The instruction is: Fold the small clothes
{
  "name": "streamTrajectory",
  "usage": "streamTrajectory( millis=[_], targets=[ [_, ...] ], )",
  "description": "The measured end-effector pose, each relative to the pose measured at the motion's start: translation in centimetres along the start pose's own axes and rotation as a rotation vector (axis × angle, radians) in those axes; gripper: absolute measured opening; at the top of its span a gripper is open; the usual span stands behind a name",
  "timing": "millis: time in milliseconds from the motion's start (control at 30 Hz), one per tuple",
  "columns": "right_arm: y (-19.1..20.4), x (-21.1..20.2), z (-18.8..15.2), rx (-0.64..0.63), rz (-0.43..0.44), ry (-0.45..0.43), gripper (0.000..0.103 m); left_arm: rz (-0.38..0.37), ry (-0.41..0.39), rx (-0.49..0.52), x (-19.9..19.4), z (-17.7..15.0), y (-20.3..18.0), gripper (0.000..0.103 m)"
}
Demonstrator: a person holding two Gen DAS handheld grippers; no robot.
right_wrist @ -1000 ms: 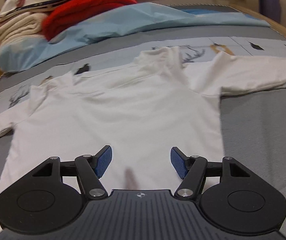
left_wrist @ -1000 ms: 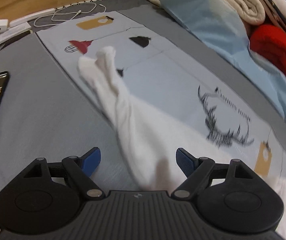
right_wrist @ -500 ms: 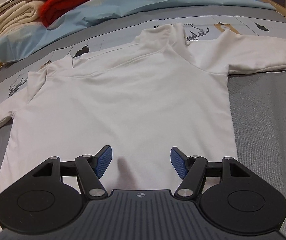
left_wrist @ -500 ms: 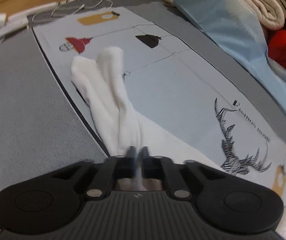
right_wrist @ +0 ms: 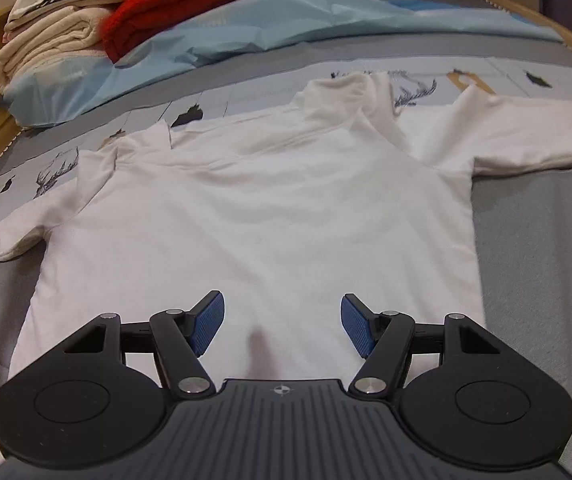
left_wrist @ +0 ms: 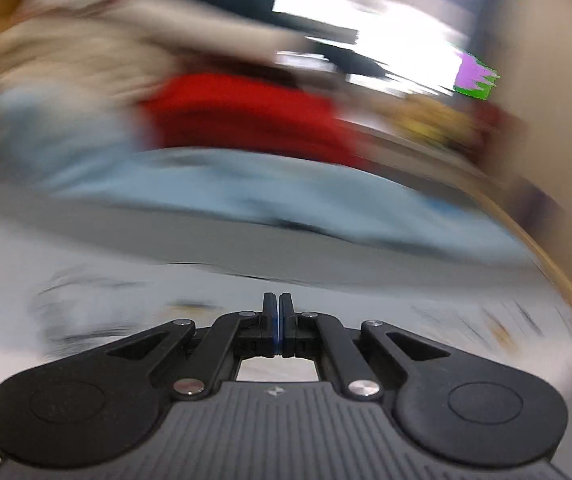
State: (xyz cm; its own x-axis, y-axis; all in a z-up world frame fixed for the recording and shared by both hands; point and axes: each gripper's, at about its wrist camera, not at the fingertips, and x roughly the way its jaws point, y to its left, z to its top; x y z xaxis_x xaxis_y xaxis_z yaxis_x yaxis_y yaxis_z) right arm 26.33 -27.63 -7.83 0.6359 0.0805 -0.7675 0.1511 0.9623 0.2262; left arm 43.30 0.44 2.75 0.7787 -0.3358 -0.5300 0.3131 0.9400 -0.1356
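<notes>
A small white long-sleeved top [right_wrist: 269,208] lies spread flat on the bed, collar [right_wrist: 350,92] toward the far side, one sleeve [right_wrist: 526,140] stretched right and the other sleeve [right_wrist: 17,232] at the left edge. My right gripper [right_wrist: 281,328] is open and empty, hovering over the top's lower hem. My left gripper [left_wrist: 278,312] is shut with its pads pressed together; no cloth shows between them. The left wrist view is heavily blurred by motion and the top does not show in it.
A light blue sheet [right_wrist: 245,28], a red blanket [right_wrist: 189,4] and folded cream towels [right_wrist: 49,48] are piled at the far side of the bed. The patterned grey bedcover [right_wrist: 526,264] surrounds the top. A wooden bed rim [left_wrist: 558,280] curves at the right.
My left gripper closed at the sleeve, then swung quickly away; the sleeve is out of its view now. My right gripper stayed open and drew back slightly over the hem.
</notes>
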Motion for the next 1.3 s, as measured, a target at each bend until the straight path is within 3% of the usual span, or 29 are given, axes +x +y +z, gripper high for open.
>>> streamTrajectory(
  millis=[67,133,167,233,267,300,333,367,400,433,533,667,733,800,833,867,1067,1133,1200,1300],
  targets=[
    [-0.6,-0.2,0.2,0.024,-0.006,-0.006,0.066,-0.005,0.019,0.168,0.8,-2.9,-5.6,0.002],
    [-1.5,-0.4,0.3,0.06,-0.008,-0.004,0.066,0.014,0.103,0.226,2.7,-5.3,-7.0,0.004],
    [-1.9,-0.6,0.2,0.072,-0.007,-0.002,0.066,0.041,0.147,0.198,3.6,-5.8,-6.1,0.004],
    [-2.3,-1.0,0.1,0.073,0.001,-0.007,0.067,0.088,0.214,0.073,5.1,-6.4,-2.2,0.014],
    [-2.4,-1.3,-0.1,0.064,0.007,-0.01,0.067,0.11,0.224,0.022,5.4,-6.4,0.0,0.028],
    [-2.4,-1.4,-0.1,0.052,0.013,-0.012,0.067,0.167,0.217,-0.037,5.7,-6.4,2.6,0.045],
    [-2.5,-1.5,-0.2,0.04,0.015,-0.012,0.067,0.232,0.193,-0.084,5.6,-6.3,5.0,0.055],
    [-2.6,-1.5,-0.3,0.036,0.012,-0.01,0.066,0.3,0.173,-0.114,5.7,-5.9,7.0,0.075],
    [-2.7,-1.5,-0.3,0.039,0.008,-0.006,0.066,0.386,0.155,-0.157,5.6,-5.7,9.5,0.084],
    [-2.8,-1.4,-0.3,0.047,0.006,-0.001,0.066,0.447,0.136,-0.192,5.4,-5.6,11.7,0.085],
    [-2.8,-1.0,-0.3,0.066,0.012,0.011,0.066,0.626,0.139,-0.358,5.1,-5.5,19.9,0.085],
    [-2.2,-0.3,-0.5,0.038,0.008,0.028,0.067,0.72,0.12,-0.566,3.6,-8.1,28.5,0.083],
    [-1.9,0.3,-0.7,0.041,0.014,0.048,0.066,0.716,0.085,-0.643,2.6,-9.2,31.2,0.077],
    [-1.4,0.9,-1.0,0.032,0.019,0.074,0.066,0.64,0.005,-0.768,1.4,-10.4,33.7,0.061],
    [-1.1,1.3,-1.1,0.021,0.018,0.083,0.066,0.608,-0.03,-0.817,1.1,-11.0,34.8,0.059],
    [-0.9,1.5,-1.3,0.013,0.015,0.088,0.067,0.609,-0.041,-0.83,1.0,-11.1,35.7,0.055],
    [-0.3,2.3,-1.4,-0.022,0.001,0.088,0.067,0.663,0.01,-0.731,2.5,-10.0,36.2,0.054],
    [-0.4,2.5,-1.4,-0.021,-0.002,0.086,0.067,0.662,0.031,-0.728,3.3,-10.1,36.2,0.04],
    [-0.4,2.6,-1.3,-0.025,-0.005,0.084,0.067,0.695,0.069,-0.701,4.1,-10.4,36.5,0.008],
    [-0.3,2.7,-1.2,-0.03,-0.009,0.083,0.067,0.707,0.059,-0.748,3.5,-11.0,37.1,0.001]
  ],
)
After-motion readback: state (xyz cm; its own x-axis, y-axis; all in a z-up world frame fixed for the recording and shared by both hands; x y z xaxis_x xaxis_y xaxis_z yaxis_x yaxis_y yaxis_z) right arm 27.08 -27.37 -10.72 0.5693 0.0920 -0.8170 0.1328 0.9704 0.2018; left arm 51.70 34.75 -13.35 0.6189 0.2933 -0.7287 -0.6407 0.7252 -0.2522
